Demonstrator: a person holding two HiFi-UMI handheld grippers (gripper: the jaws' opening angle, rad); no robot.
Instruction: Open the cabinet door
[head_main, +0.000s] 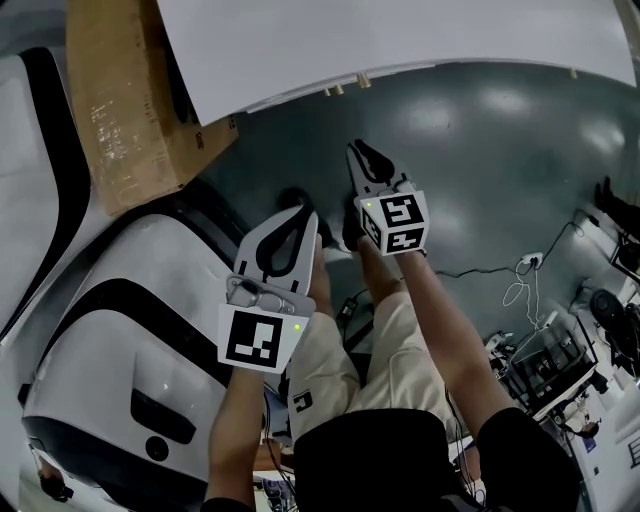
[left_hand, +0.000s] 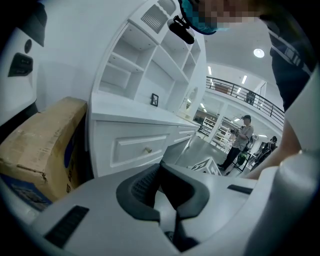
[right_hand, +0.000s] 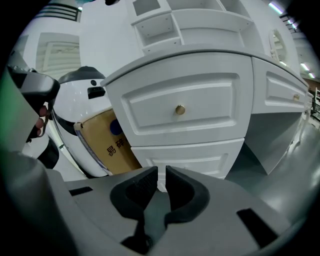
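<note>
A white cabinet (right_hand: 200, 75) with shelves above stands ahead in the right gripper view. Its upper front panel carries a brass knob (right_hand: 180, 110); a second panel (right_hand: 200, 161) lies below it, just beyond my jaws. My right gripper (right_hand: 161, 172) points at that lower panel, open by a narrow slit, with nothing between the pads. From above, the right gripper (head_main: 358, 150) is close to the cabinet's top edge (head_main: 400, 40). My left gripper (head_main: 305, 215) hangs further back, tips together, empty. In its own view the left gripper (left_hand: 159, 167) faces a panel with a knob (left_hand: 147, 149).
A cardboard box (head_main: 140, 100) leans against the cabinet's left side. A big white and black rounded machine shell (head_main: 130, 330) fills the left. Cables (head_main: 520, 280) and equipment lie on the grey floor at right. A person (left_hand: 240, 142) stands far off.
</note>
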